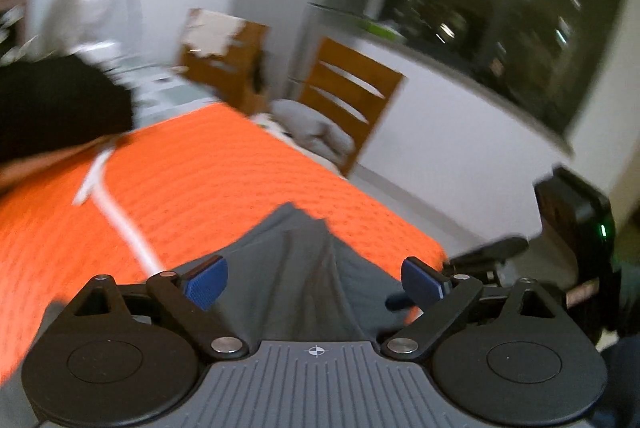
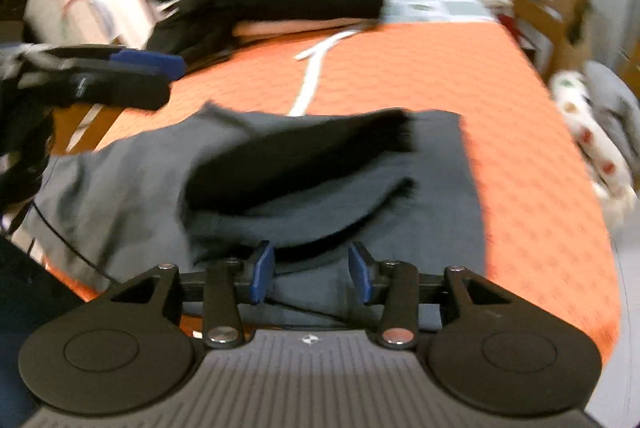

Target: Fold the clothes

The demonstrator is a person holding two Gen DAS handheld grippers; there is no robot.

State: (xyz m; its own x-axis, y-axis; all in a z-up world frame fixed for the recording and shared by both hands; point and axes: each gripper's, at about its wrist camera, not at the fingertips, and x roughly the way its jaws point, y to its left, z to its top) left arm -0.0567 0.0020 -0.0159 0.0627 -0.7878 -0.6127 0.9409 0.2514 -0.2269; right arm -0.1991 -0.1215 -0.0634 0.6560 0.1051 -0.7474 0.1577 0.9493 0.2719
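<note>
The grey garment (image 2: pixel 440 180) is lying rumpled on the orange cloth (image 2: pixel 460 68) at the near edge of the table, a dark fold (image 2: pixel 296 156) humped across its middle. It is looking soft, light and limp (likely to sag and slide rather than hold a crease), so a hem or corner seems the best place to pinch. The left gripper (image 1: pixel 316 282) is hovering over it with jaws spread wide, holding nothing; the right gripper (image 2: pixel 311 277) is standing partly open, cloth beneath but not pinched. No writing or label is showing legibly.
</note>
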